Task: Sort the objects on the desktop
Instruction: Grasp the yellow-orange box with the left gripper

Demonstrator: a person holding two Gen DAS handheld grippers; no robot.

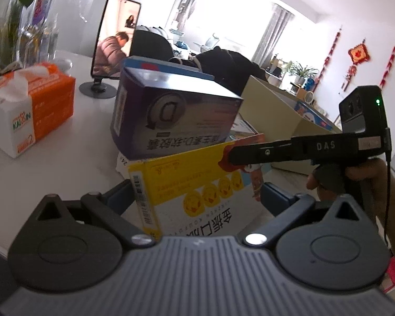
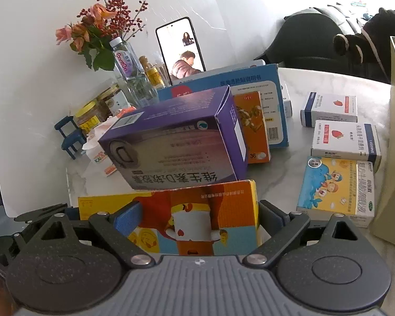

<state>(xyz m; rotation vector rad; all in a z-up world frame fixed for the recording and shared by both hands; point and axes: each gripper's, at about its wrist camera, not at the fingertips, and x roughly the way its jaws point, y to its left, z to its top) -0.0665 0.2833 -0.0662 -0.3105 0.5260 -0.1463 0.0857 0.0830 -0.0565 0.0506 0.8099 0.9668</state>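
Note:
A yellow medicine box with cartoon print lies flat between both grippers, and a purple vitamin box rests on top of it. My left gripper is shut on the near end of the yellow box, its blue pads pressed to the sides. From the right, a hand brings my right gripper in, clamped on the box's far corner. In the right wrist view the yellow box fills my right gripper, with the purple box stacked above.
An orange tissue pack and a phone on a stand sit to the left. A beige open carton stands at the right. Several medicine boxes lie on the white table. A flower vase and jars stand behind.

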